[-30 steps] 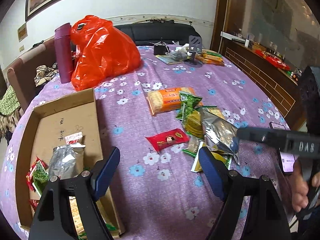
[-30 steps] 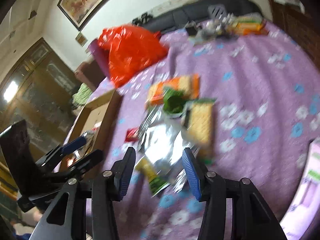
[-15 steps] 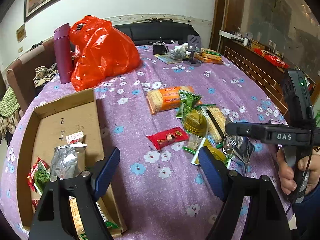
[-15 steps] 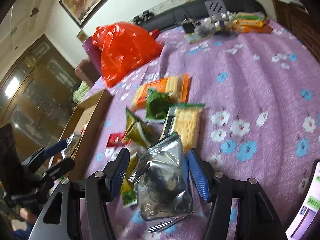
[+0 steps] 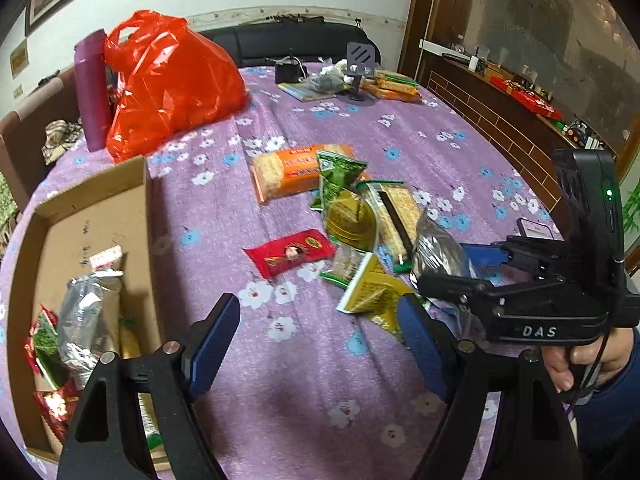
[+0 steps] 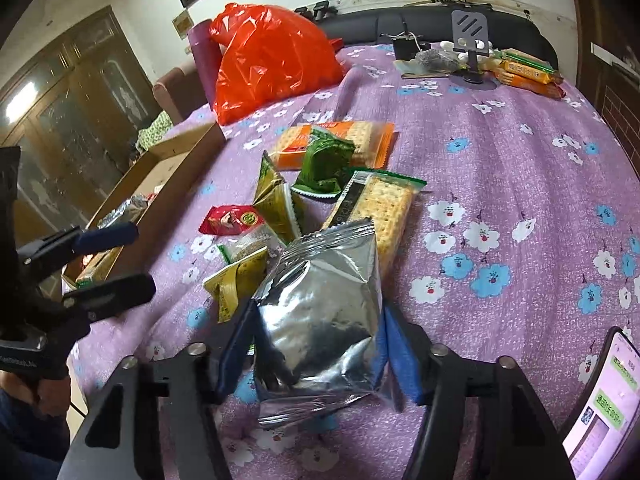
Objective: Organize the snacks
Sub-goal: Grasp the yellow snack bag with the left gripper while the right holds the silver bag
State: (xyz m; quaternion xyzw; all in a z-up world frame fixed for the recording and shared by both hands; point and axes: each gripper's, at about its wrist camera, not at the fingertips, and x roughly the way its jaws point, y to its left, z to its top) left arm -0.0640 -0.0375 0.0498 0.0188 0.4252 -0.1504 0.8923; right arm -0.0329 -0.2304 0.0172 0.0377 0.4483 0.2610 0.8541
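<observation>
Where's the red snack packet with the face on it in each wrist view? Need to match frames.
Left wrist: red snack packet lies near centre on the purple cloth, left of the snack pile.
Right wrist: red snack packet sits left of centre, partly under the olive-green packet.
Shared landmark: the orange plastic bag at the table's far side.

Purple floral table (image 5: 320,380): snack packets (image 5: 292,254), cardboard box (image 5: 92,216), red bag (image 5: 168,84).

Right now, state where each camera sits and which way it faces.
Left wrist: on the left gripper, open, facing down across the purple table; the cardboard box lies left, a hand right.
Right wrist: on the right gripper, facing the silver packet between its pads.
Shared: red bag, red snack.
</observation>
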